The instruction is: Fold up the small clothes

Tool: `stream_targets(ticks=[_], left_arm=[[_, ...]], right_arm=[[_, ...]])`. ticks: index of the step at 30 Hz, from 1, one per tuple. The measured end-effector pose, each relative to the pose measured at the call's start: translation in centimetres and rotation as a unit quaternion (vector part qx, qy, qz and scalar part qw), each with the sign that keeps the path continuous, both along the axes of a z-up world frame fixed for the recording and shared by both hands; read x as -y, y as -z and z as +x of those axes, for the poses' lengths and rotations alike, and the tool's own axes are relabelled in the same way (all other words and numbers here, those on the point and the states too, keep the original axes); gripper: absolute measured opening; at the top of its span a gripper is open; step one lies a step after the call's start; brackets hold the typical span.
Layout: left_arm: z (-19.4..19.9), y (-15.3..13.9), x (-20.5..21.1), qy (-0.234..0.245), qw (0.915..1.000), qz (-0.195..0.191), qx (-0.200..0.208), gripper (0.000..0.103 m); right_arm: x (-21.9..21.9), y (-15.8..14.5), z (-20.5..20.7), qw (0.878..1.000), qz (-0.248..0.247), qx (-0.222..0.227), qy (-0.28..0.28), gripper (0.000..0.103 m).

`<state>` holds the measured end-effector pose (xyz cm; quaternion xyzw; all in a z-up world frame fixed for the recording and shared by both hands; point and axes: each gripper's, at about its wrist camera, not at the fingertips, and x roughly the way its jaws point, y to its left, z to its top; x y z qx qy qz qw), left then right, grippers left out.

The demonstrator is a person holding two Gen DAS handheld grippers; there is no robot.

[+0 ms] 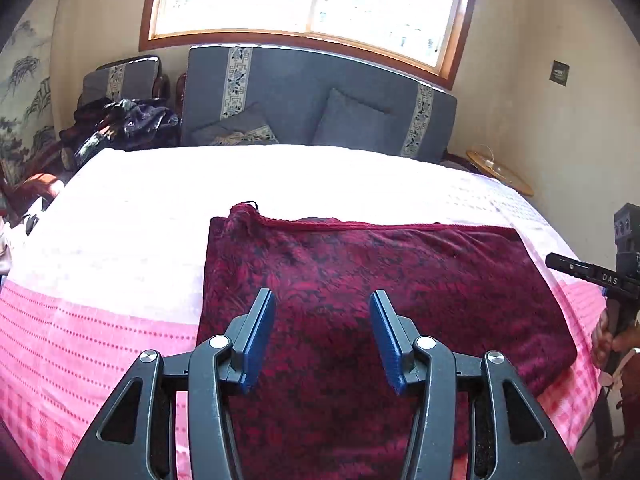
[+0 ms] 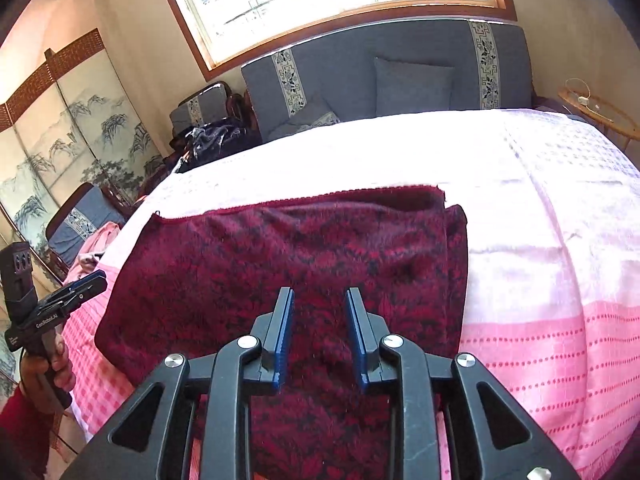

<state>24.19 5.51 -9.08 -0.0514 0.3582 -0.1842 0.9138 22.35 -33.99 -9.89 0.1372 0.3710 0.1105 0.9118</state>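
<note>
Garment: a dark red patterned knit cloth (image 1: 360, 272) lay flat, in a rough rectangle, on the near part of the bed, its far hem slightly rumpled.
Left gripper (image 1: 322, 300): hovered over the cloth's near edge, blue fingers spread apart, gripping nothing.
Right gripper (image 2: 319, 300): also above the cloth, fingers parted and empty.
Bedspread (image 1: 120, 240): pink and white, under the cloth.
Sofa (image 1: 304, 96): grey, beyond the bed, below the window (image 1: 312, 0).

Bright daylight pours through a wood-framed window (image 1: 312, 4) above a grey sofa (image 1: 320, 108) at the far wall; a painted folding screen (image 2: 68, 136) stands left.
</note>
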Motion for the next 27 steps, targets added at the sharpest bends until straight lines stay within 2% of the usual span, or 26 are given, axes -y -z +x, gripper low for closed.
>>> stream_targets(ticks=[3,6,7,9,12,14,16,18,19,21,22,24,27], left_arm=[[4.2,2.0,-1.6,-0.038,0.9983,-0.014,-0.042,0.05],[6.1,4.9,-3.4,-0.078,0.9922,-0.027,-0.094,0.05],[6.1,5.7,-3.7,-0.084,0.991,-0.032,-0.099,0.047],[5.4,6.0,-3.5,-0.09,0.9929,-0.012,-0.076,0.041],[4.8,6.0,-2.2,-0.083,0.9944,0.034,-0.057,0.041],[4.3,5.5,-2.1,-0.074,0.9956,0.029,-0.05,0.041],[3.4,4.5,-2.5,-0.07,0.9963,0.025,-0.042,0.042],[2.7,3.5,-3.3,-0.072,0.9962,0.034,-0.034,0.054],[2.4,3.3,-3.7,-0.07,0.9961,0.042,-0.033,0.066],[1.7,3.1,-4.1,-0.062,0.9957,0.064,-0.024,0.069],[1.5,3.1,-4.2,-0.062,0.9945,0.081,-0.023,0.069],[1.3,3.4,-4.2,-0.062,0.9918,0.108,-0.028,0.069],[0.8,3.7,-4.1,-0.058,0.9902,0.124,-0.025,0.069]], right_arm=[[0.8,0.8,3.5,0.999,-0.001,-0.014,0.029,0.031],[2.0,3.2,5.9,0.998,0.008,-0.048,0.045,0.031],[2.0,4.2,6.6,0.997,0.003,-0.067,0.046,0.031],[1.9,6.1,6.5,0.995,0.001,-0.088,0.04,0.031],[1.3,6.2,6.1,0.996,-0.017,-0.076,0.036,0.033],[1.5,5.7,5.9,0.996,-0.016,-0.073,0.04,0.034],[1.9,4.3,4.4,0.998,-0.003,-0.042,0.055,0.036],[2.1,2.2,2.1,0.998,0.019,0.004,0.052,0.036],[1.8,1.4,1.0,0.998,0.024,0.022,0.046,0.036],[0.7,0.1,-0.9,0.998,0.023,0.051,0.031,0.038],[0.0,0.0,-1.7,0.998,0.02,0.06,0.023,0.042],[-1.6,0.2,-2.8,0.998,0.002,0.069,0.007,0.045],[-4.0,1.7,-2.7,0.998,-0.029,0.048,-0.016,0.046]])
